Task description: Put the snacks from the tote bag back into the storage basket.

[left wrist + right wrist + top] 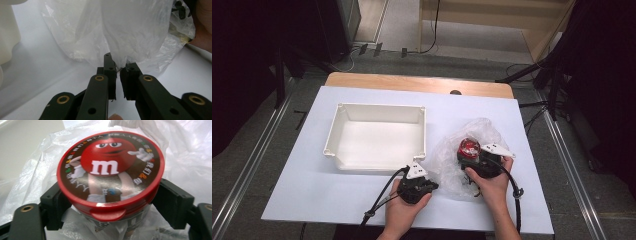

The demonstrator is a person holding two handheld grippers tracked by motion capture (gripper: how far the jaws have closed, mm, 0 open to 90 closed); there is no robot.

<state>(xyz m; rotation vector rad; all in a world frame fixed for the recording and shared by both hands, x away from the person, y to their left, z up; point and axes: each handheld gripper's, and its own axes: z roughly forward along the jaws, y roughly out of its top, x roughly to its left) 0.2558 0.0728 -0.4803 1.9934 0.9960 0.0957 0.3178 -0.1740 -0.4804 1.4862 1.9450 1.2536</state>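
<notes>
Right gripper view: my right gripper (107, 202) has its jaws clamped on the sides of the red-lidded candy tub (110, 172), which sits in the crumpled plastic bag (185, 162). My left gripper (119, 72) pinches the bag's thin film, beside the white tray (377, 137).

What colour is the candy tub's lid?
Red rim, red cartoon candy on brown; clearest in the right gripper view: lid.

Both forearms coming in from bottom edge, side by side. Left hand (404, 207) wrapping left hand-held gripper (432, 186), jaws pointing right, pinching nearly closed on thin film. Right hand (490, 181) holding right hand-held gripper (468, 152), jaws pointing away, standing wide, clamping both sides of round container.
</notes>
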